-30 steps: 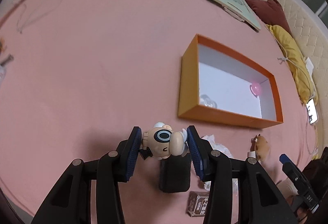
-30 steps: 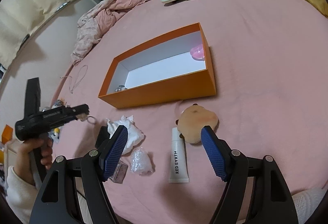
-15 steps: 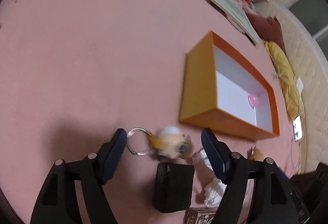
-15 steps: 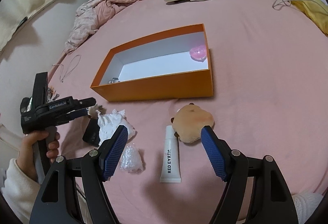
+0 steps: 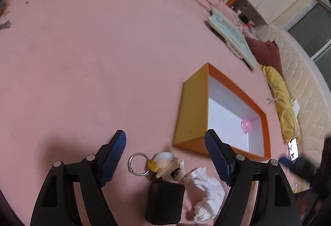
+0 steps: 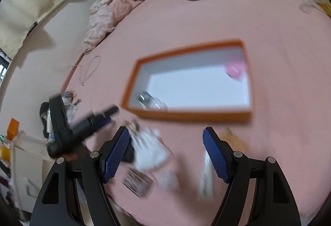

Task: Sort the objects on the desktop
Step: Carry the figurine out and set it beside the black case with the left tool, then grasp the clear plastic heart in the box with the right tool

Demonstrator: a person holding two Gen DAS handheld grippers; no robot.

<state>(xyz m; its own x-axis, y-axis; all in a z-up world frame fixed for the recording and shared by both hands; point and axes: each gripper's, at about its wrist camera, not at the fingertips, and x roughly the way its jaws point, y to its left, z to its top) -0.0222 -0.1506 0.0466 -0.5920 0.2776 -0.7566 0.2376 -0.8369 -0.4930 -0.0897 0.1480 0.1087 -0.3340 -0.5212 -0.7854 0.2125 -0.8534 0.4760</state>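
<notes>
My left gripper is open and empty above the pink bed sheet. Between its fingers lies a cartoon figure keychain with a metal ring, touching a black block. An orange box with a white inside holds a pink ball. In the blurred right wrist view, my right gripper is open and empty over white crumpled tissue. The orange box holds the pink ball and a clear object.
White crumpled tissue lies right of the black block. A pale green board lies beyond the box, with yellow and maroon pillows. A white tube, a tan plush toy and a small brown packet lie nearby.
My left gripper opened and let go of the keychain, which now lies on the sheet by the black block. My right gripper moved forward toward the box; its view is blurred.
</notes>
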